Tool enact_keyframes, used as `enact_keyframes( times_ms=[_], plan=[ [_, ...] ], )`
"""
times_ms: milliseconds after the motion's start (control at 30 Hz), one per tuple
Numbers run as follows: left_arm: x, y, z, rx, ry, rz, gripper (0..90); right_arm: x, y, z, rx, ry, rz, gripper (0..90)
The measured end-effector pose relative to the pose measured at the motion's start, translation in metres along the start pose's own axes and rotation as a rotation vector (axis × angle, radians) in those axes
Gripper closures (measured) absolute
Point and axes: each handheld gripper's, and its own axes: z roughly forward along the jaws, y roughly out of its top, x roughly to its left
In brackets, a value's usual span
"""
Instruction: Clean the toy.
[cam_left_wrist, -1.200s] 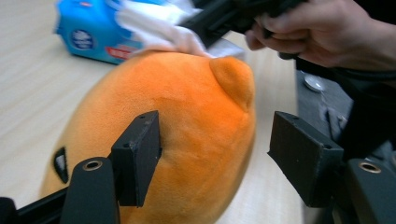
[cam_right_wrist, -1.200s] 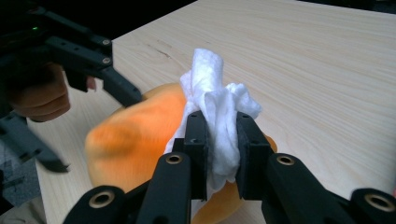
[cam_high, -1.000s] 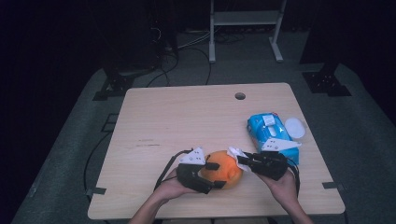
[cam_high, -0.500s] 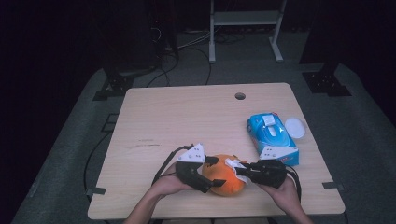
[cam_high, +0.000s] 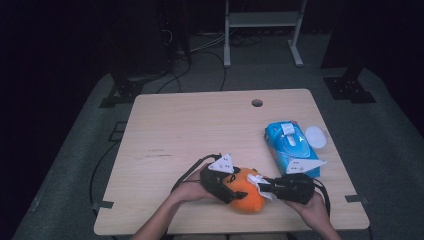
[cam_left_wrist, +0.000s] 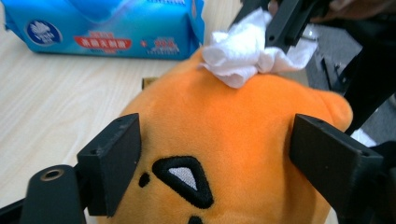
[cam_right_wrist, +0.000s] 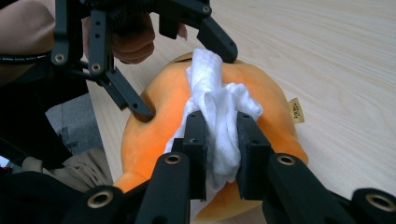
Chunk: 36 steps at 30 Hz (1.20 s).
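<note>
At the table's near edge, the left gripper (cam_high: 231, 186), whose jaws have just been opening, now straddles the round orange plush toy (cam_high: 246, 192) loosely, while the right gripper (cam_high: 263, 187) pinches a crumpled white wipe (cam_right_wrist: 219, 126) against it, likely to wipe it.

We see our left tool (cam_high: 227, 181), a black linkage frame topped by a grey three-cornered plate with small dark dots. A black cable loops from its back. Up close, its jaws are flat matte-black rectangular blocks on slim black bars, with a brass-coloured rivet eyelet at the joint. Our right tool (cam_right_wrist: 219, 140) is black too: two ridged rectangular pads on rounded arms, each with metal-ringed pivot holes, and a black cable curves behind it. Our forearms are bare, no sleeves in sight on either side.
</note>
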Motion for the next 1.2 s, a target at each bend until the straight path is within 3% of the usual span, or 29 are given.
enact_keyframes(
  times_ms=[167, 233, 367, 633, 733, 867, 1100, 1200],
  plan=[
    [-0.001, -0.008, 0.005, -0.021, 0.012, -0.008, 40.0, -0.003, -0.001, 0.000, -0.004, -0.014, 0.011, 75.2],
    [-0.003, -0.007, 0.004, -0.018, 0.032, 0.004, 47.2, -0.005, -0.002, 0.000, -0.009, -0.018, 0.018, 75.0],
    [-0.008, -0.001, -0.001, -0.048, 0.054, -0.020, 56.2, -0.006, 0.000, -0.004, -0.037, -0.030, 0.027, 74.6],
    [-0.010, 0.009, -0.022, -0.135, 0.109, -0.023, 62.2, -0.004, 0.013, -0.024, -0.183, -0.045, 0.028, 75.0],
    [-0.006, 0.011, -0.032, -0.162, 0.146, -0.033, 62.2, -0.004, 0.017, -0.027, -0.199, -0.044, 0.024, 75.0],
    [0.007, 0.011, -0.048, -0.175, 0.225, -0.040, 61.7, -0.006, 0.016, -0.027, -0.169, -0.053, 0.016, 74.9],
    [0.043, -0.003, -0.076, -0.181, 0.372, -0.110, 61.0, -0.018, 0.005, -0.024, -0.063, -0.101, 0.008, 74.7],
    [0.053, -0.009, -0.080, -0.170, 0.411, -0.131, 60.5, -0.023, 0.001, -0.017, -0.016, -0.129, -0.003, 74.6]
  ],
)
